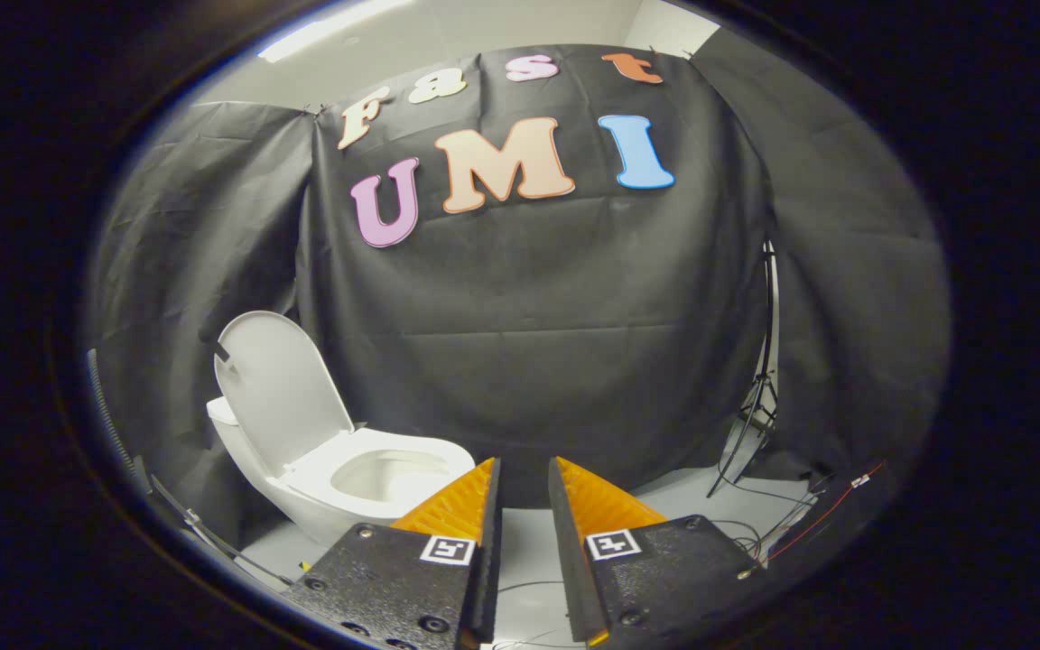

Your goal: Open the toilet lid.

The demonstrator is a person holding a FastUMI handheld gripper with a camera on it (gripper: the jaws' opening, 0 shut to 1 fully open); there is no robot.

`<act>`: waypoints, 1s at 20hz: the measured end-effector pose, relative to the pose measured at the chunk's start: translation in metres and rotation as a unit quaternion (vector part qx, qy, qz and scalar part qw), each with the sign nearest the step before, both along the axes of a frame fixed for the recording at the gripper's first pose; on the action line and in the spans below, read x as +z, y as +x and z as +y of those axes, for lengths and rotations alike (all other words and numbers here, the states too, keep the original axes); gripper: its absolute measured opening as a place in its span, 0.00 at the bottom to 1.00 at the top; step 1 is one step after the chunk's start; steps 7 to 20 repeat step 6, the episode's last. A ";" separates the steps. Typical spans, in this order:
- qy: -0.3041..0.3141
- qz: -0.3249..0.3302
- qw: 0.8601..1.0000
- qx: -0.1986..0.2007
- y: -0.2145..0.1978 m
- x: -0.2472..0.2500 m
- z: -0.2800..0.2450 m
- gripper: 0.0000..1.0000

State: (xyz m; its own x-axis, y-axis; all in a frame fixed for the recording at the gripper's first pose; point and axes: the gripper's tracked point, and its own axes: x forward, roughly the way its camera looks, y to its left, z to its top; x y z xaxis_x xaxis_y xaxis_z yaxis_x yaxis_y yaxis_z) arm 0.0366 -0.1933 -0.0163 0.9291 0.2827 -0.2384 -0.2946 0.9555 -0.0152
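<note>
So the toilet lid (281,388) is already up, standing close to upright and leaning back a little toward the black cloth wall (538,343) behind it. There's a small dark tab or strip of something near the lid's upper edge on the wall side, can't really tell what it is. Below the lid the white toilet (303,492) sits on the floor with its seat (385,451) down and the bowl open to view, pale and glossy inside.

The gripper (524,478) is nowhere near the lid at this point. Its two fingers sit apart with a clear gap between them, nothing in that gap but floor and cloth, so it's released and not holding anything. The toilet is off to the left of the fingers and a bit beyond them, with the seat's front edge just next to the left finger's tip as seen from here, not touching as far as I can make out.

Going further out from the toilet: a pale floor (529,551) runs under the fingers, and well away on the far side of the fingers from the toilet there's a thin dark stand (759,388) with splayed legs against the cloth, plus some loose cables (782,528) trailing on the floor near its feet, one of them red.
</note>
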 end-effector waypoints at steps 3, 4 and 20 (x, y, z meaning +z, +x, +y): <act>-0.001 -0.017 1.000 0.002 -0.003 0.001 0.002 0.31; -0.001 -0.024 1.000 0.003 -0.004 0.002 0.003 0.31; 0.000 -0.036 0.999 0.004 -0.007 0.006 0.004 0.31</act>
